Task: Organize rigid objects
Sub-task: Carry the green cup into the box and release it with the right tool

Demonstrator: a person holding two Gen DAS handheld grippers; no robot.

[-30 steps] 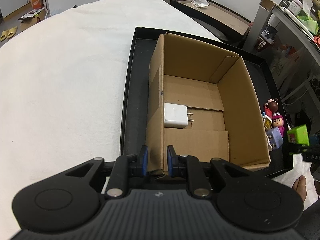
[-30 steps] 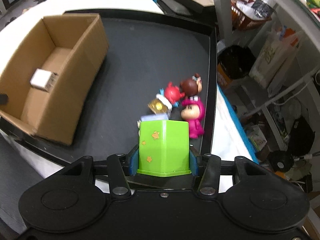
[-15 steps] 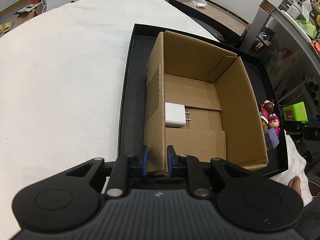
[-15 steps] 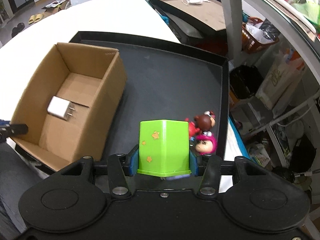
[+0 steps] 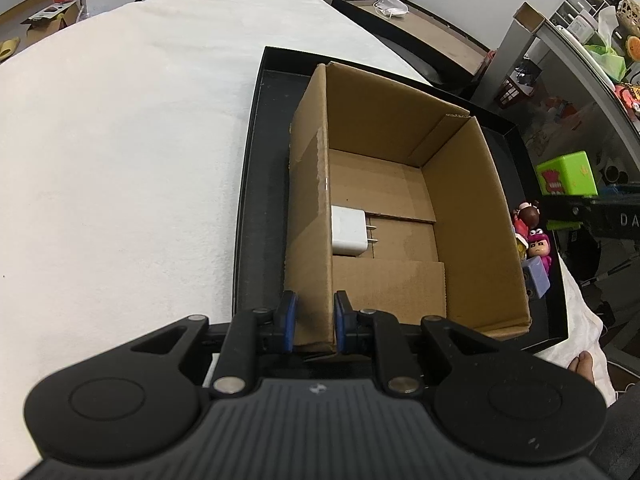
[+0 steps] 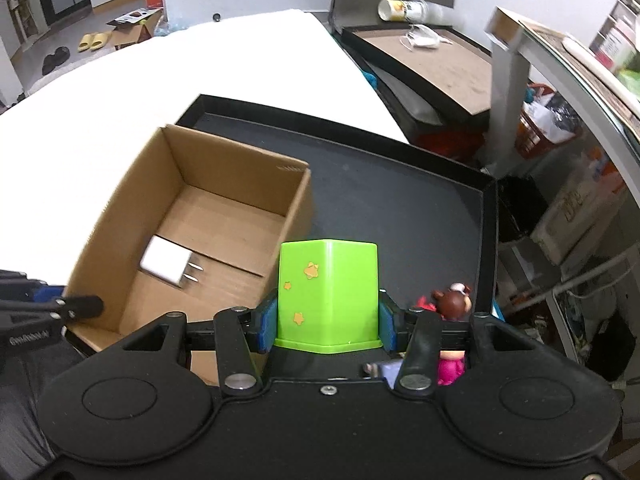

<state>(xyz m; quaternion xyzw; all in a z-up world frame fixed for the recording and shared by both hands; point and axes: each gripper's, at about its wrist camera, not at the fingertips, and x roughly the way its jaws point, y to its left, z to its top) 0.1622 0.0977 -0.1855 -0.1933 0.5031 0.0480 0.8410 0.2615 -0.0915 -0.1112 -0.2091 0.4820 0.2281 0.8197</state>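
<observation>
An open cardboard box (image 5: 460, 216) (image 6: 120, 216) stands on a black tray (image 5: 256, 184) (image 6: 400, 200). A white charger plug (image 5: 348, 230) (image 6: 166, 266) lies inside it. My left gripper (image 5: 314, 322) is shut on the box's near left wall. My right gripper (image 6: 326, 320) is shut on a green cup with yellow stars (image 6: 328, 292) (image 5: 568, 174), held in the air above the tray, right of the box. Several small toy figures (image 5: 534, 240) (image 6: 452, 308) lie on the tray's right side, below the cup.
A white cloth (image 5: 120, 160) covers the table left of the tray. A second tray with a face mask (image 6: 424, 40) and a lying cup (image 6: 400, 10) sits at the back. Shelving and clutter (image 6: 560, 200) stand at the right.
My right gripper has lifted the green cup higher and carried it left toward the box. The left gripper keeps its hold on the box wall.
</observation>
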